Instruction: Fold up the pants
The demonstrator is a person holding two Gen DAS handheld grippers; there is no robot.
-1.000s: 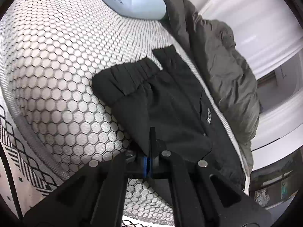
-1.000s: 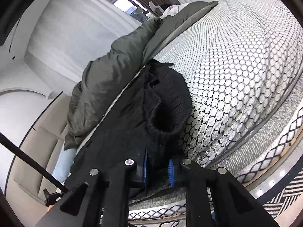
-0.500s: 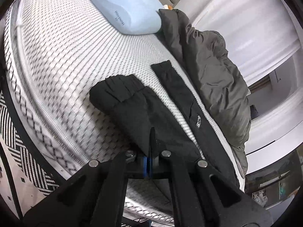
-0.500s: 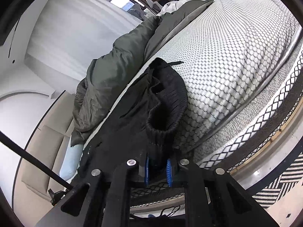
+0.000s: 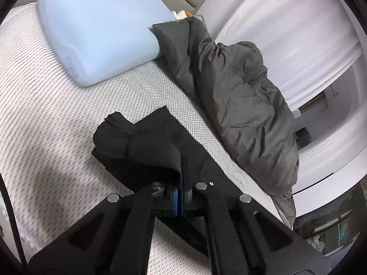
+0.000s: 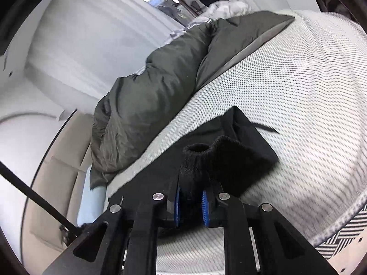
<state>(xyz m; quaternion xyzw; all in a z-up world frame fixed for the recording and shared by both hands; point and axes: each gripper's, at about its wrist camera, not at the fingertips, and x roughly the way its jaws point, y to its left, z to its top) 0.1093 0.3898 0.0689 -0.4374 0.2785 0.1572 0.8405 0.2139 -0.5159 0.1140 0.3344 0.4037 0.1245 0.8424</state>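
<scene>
Black pants (image 5: 142,146) hang lifted over a white mesh mattress (image 5: 45,119). My left gripper (image 5: 180,192) is shut on a thin edge of the pants' fabric, which drapes away to the upper left. In the right wrist view the pants (image 6: 243,151) rise in a fold above the mattress (image 6: 298,91). My right gripper (image 6: 191,202) is shut on the thick ribbed cuff (image 6: 195,160), squeezed between its blue pads (image 6: 177,202). The pants' lower part is hidden under both grippers.
A light blue pillow (image 5: 98,32) lies at the head of the mattress. A dark grey-green duvet (image 5: 240,105) is bunched along the far side, seen also as a duvet (image 6: 149,96) in the right wrist view. White curtains (image 5: 286,34) hang beyond; patterned floor (image 6: 344,236) lies below the edge.
Both grippers have risen and carried the held pants up off the mattress. The pants now bunch and fold closer to the fingers, and the mattress looks farther below.
</scene>
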